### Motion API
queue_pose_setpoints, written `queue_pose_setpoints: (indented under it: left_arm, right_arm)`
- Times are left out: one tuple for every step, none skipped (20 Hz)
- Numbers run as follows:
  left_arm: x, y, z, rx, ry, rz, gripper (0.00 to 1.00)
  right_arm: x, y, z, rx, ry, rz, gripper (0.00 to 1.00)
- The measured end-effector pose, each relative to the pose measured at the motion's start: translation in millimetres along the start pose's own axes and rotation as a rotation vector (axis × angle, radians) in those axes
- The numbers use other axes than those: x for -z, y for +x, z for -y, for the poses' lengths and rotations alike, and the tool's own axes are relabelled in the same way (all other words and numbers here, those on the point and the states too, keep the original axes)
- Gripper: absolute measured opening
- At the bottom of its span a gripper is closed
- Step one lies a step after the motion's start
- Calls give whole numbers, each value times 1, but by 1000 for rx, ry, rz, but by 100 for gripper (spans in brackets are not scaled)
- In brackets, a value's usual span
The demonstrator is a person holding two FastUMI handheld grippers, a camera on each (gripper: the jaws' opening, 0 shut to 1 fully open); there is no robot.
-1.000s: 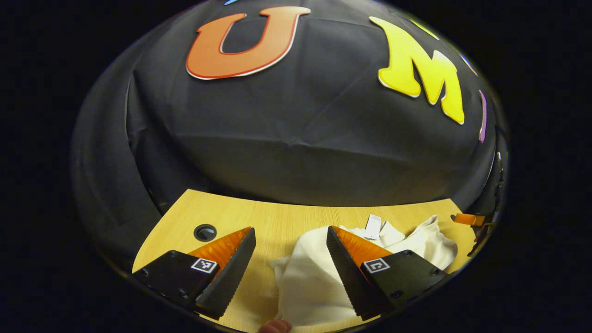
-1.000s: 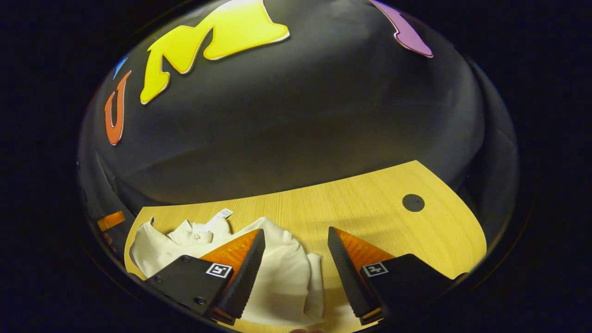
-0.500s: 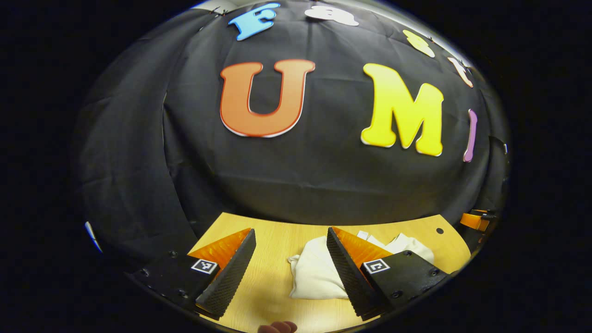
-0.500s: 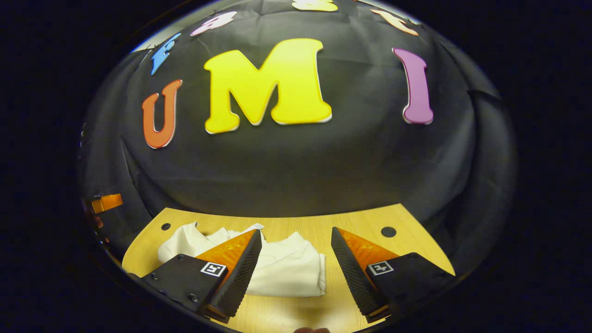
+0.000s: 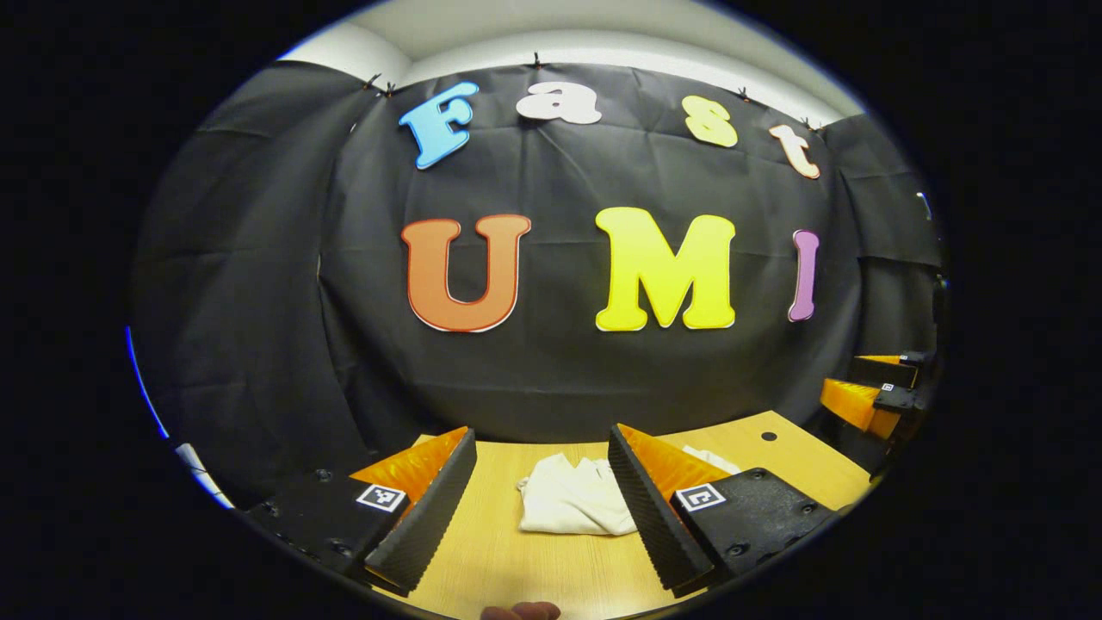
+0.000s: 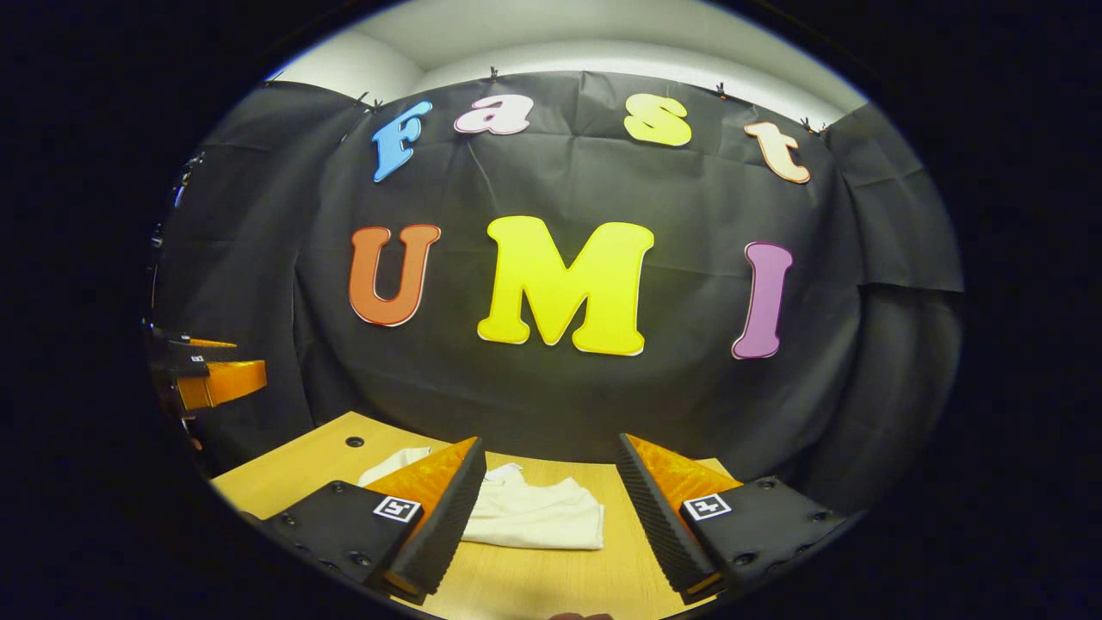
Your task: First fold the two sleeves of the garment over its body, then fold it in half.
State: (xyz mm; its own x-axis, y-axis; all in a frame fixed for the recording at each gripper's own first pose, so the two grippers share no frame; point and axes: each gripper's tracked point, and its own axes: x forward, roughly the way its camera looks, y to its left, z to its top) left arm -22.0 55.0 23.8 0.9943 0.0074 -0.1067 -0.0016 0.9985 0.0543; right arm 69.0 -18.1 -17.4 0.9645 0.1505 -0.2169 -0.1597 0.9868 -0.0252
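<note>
The garment (image 5: 568,506) lies as a small folded bundle on the table (image 5: 516,568), and over the last second both cameras have drawn up and back from it, so it looks far smaller than a second ago and the booth wall has come into sight. I judge the sleeves and the half fold done and the hands retreating. The left gripper (image 5: 542,508) hangs above the table with its fingers wide apart and nothing between them; the right gripper (image 6: 551,517) is spread the same way, also empty. The garment is soft cream-white cloth, rumpled along its upper edge, with a straight folded edge nearest the cameras. The table is pale wood grain with small round holes. The fingers (image 6: 443,525) are black wedges with ribbed faces and orange backs
</note>
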Motion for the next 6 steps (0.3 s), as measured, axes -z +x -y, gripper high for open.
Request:
queue_pose_setpoints:
  left_arm:
    - [3,-12,5,2,-10,5,98]
    - [8,-19,7,1,-17,10,98]
    - [12,-25,11,3,-21,18,98]
    - [17,-30,16,12,-26,18,98]
    - [19,-30,23,29,-17,16,97]
    - [22,-30,25,32,-3,8,98]
  right_arm:
    - [4,-12,-5,13,22,5,94]
    - [9,-20,-7,26,41,14,94]
    - [14,-28,-10,37,55,24,94]
    - [21,-33,-12,39,56,30,94]
    - [26,-35,-13,44,50,22,94]
    - [35,-33,-12,45,47,3,94]
